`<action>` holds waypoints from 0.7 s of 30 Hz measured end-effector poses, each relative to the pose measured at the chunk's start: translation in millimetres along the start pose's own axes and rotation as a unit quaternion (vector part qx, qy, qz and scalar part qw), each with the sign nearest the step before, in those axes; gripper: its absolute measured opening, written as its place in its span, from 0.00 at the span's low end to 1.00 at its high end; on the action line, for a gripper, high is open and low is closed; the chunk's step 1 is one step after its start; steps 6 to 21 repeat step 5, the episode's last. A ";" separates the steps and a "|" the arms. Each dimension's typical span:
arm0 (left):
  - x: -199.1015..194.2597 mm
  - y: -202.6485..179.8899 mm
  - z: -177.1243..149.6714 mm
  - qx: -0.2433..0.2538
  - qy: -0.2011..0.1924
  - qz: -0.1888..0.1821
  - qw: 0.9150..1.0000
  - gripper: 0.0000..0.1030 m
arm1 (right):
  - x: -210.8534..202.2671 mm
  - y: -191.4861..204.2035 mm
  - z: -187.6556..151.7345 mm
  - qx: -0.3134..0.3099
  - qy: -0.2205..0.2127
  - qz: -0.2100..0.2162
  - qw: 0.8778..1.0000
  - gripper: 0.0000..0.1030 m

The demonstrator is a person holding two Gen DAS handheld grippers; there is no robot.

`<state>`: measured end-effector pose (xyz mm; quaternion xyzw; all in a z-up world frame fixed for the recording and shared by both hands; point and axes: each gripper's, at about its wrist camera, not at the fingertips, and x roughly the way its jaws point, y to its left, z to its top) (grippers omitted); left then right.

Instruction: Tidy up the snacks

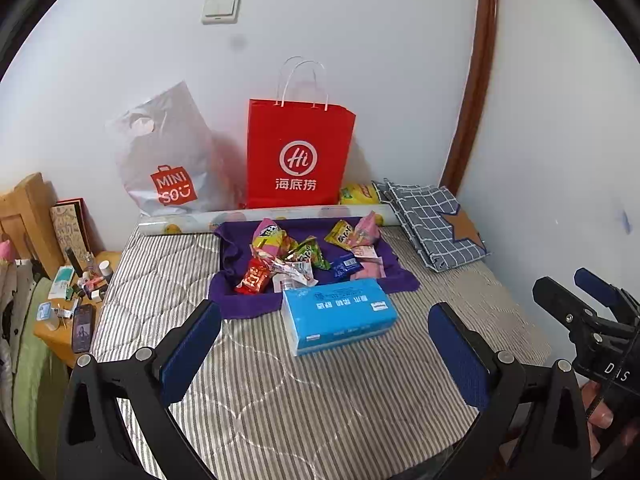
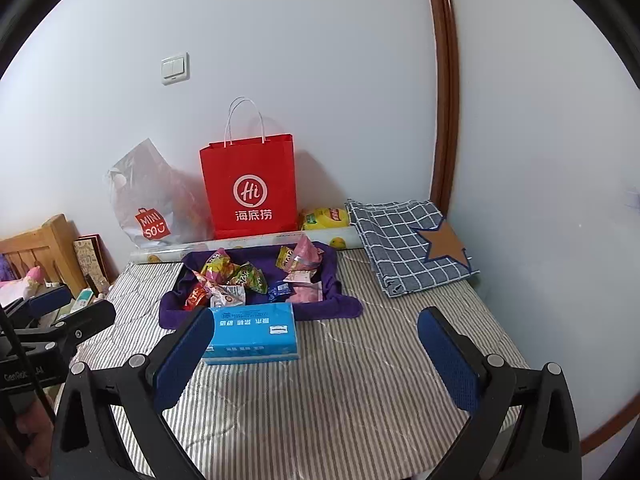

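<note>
Looking forward from the left wrist, the left hand-held gripper (image 1: pixel 324 344) is hovering over the striped bed (image 1: pixel 320 400) with its blue fingers (image 1: pixel 190 350) spread wide apart and gripping nothing. Loose snack packets (image 1: pixel 304 254) are lying jumbled, pointing every way, on a purple cloth (image 1: pixel 248 304) at the middle of the bed. A blue tissue pack (image 1: pixel 338 314) is sitting just in front of the cloth, its long axis running left to right and slightly tilted. A red paper bag (image 1: pixel 298 156) and a grey plastic bag (image 1: pixel 164 160) are standing upright against the wall behind. The right hand-held gripper (image 1: pixel 576 292) is showing at the right edge, its jaws apart.

Looking from the right wrist, the right hand-held gripper (image 2: pixel 316 354) is likewise hanging open and empty above the bed (image 2: pixel 360 380). The snack packets (image 2: pixel 248 276) are resting on the purple cloth (image 2: pixel 340 304) ahead and left, with the tissue pack (image 2: pixel 252 334) lying crosswise before them. A folded checked cloth (image 2: pixel 404 248) is lying at the far right corner.
</note>
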<state>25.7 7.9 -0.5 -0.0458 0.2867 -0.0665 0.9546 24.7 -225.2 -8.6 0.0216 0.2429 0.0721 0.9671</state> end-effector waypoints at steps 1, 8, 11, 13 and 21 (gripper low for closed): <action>3.0 1.4 0.6 0.000 0.000 0.003 1.000 0.99 | 3.4 -0.2 0.5 0.000 0.000 0.007 1.000 1.00; 10.4 6.3 1.8 0.005 -0.019 0.024 1.000 0.99 | 17.3 -3.1 1.0 0.005 -0.003 0.014 1.000 1.00; 10.4 6.3 1.8 0.005 -0.019 0.024 1.000 0.99 | 17.3 -3.1 1.0 0.005 -0.003 0.014 1.000 1.00; 10.4 6.3 1.8 0.005 -0.019 0.024 1.000 0.99 | 17.3 -3.1 1.0 0.005 -0.003 0.014 1.000 1.00; 10.4 6.3 1.8 0.005 -0.019 0.024 1.000 0.99 | 17.3 -3.1 1.0 0.005 -0.003 0.014 1.000 1.00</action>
